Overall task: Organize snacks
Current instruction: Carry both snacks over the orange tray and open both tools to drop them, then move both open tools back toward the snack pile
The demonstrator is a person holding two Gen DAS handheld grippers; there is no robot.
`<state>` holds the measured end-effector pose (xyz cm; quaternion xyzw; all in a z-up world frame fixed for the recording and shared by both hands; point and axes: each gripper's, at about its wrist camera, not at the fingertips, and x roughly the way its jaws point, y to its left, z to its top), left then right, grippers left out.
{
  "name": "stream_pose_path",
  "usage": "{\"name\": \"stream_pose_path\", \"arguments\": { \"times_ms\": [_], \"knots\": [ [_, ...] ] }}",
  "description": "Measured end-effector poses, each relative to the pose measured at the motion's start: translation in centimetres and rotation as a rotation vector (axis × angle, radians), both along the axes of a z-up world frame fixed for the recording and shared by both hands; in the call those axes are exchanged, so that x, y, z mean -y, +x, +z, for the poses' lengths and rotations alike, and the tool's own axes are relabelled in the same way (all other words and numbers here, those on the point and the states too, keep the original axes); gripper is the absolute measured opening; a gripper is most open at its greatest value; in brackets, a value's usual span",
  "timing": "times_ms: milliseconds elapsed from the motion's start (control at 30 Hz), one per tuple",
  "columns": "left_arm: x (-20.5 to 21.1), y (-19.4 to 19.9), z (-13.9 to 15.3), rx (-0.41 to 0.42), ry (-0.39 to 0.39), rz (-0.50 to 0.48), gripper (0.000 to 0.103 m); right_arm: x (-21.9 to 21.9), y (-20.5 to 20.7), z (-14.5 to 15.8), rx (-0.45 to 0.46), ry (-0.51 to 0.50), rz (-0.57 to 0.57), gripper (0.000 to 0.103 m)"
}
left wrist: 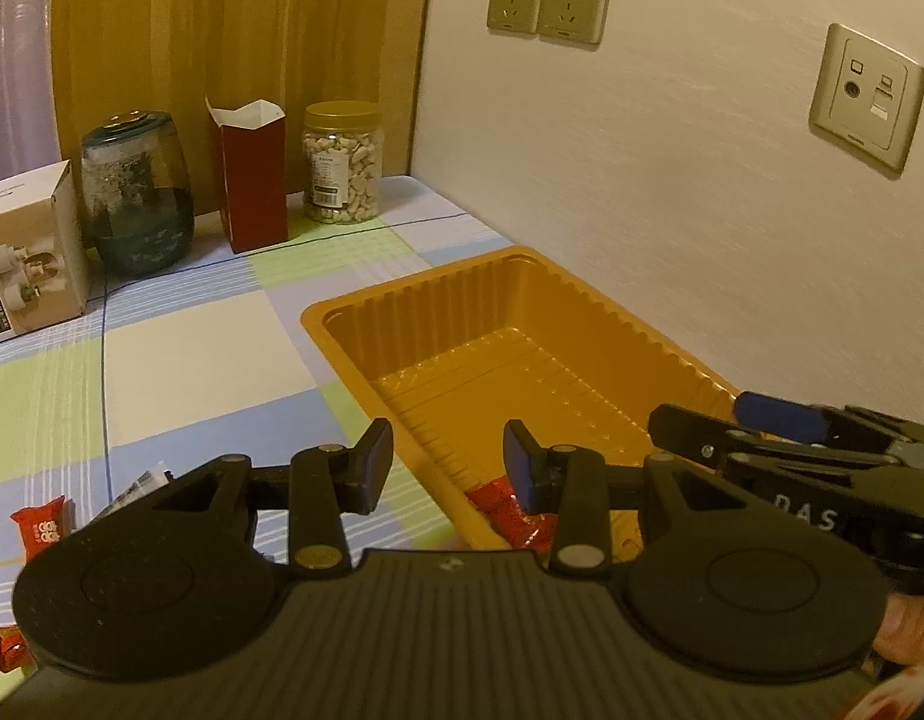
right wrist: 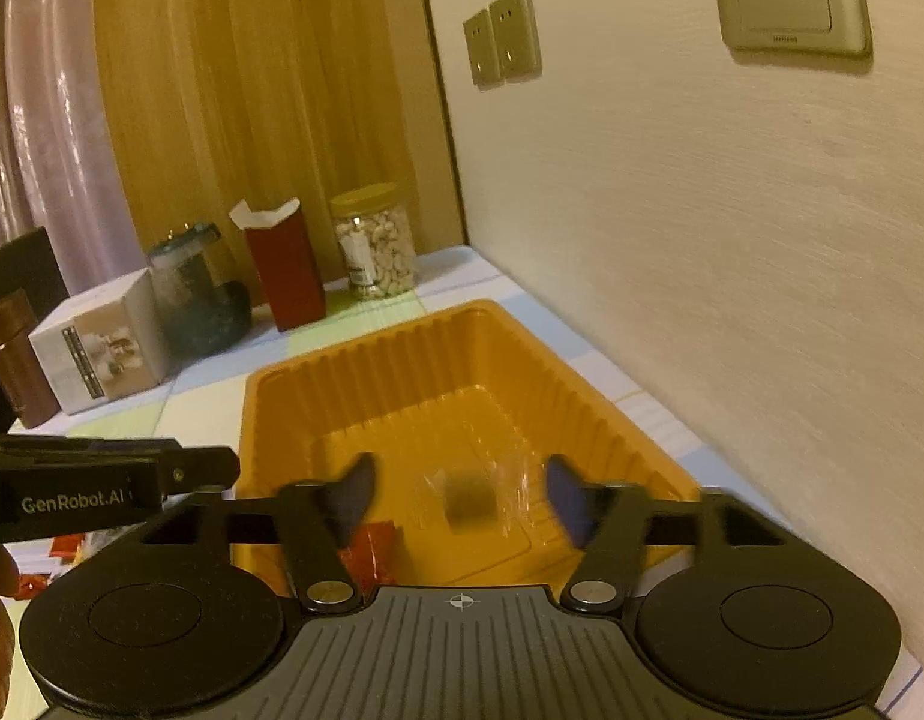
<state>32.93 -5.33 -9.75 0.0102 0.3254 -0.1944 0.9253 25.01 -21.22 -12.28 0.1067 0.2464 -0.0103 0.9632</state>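
The left gripper (left wrist: 447,465) and right gripper (right wrist: 459,495) both hang with jaws spread and holding nothing over the ribbed orange plastic tray (left wrist: 540,306). A red foil snack packet (left wrist: 513,513) lies at the tray's six o'clock end; another red packet (left wrist: 39,525) sits on the checked tablecloth (left wrist: 192,354) at nine o'clock.

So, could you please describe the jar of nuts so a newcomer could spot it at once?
Follow the checked tablecloth to its far corner, where wall meets curtain. In the row standing there, the nut jar is rightmost, beside the open red carton: clear plastic, yellow lid, full of pale nuts.
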Motion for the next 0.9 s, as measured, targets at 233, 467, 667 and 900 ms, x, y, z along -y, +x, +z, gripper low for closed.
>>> {"name": "stream_pose_path", "arguments": {
  "times_ms": [233, 467, 667, 900],
  "knots": [
    [-1.4, -0.6, 0.6, 0.009, 0.005, 0.018, 0.037, 0.0, -0.1, 0.1, 0.002, -0.001, -0.027, 0.067],
    [-4.1, -1.8, 1.6, 0.019, 0.014, 0.045, 0.041, -2.0, -1.0, 1.1, 0.043, -0.015, 0.013, 0.067],
    [-8.0, -2.8, 2.4, 0.027, 0.028, 0.105, 0.043, -4.8, -1.5, 1.7, 0.076, -0.025, 0.073, 0.067],
    [-12.8, -3.8, 2.3, 0.02, 0.054, 0.188, 0.044, -8.6, -1.4, 2.2, 0.1, -0.031, 0.164, 0.067]
  ]
}}
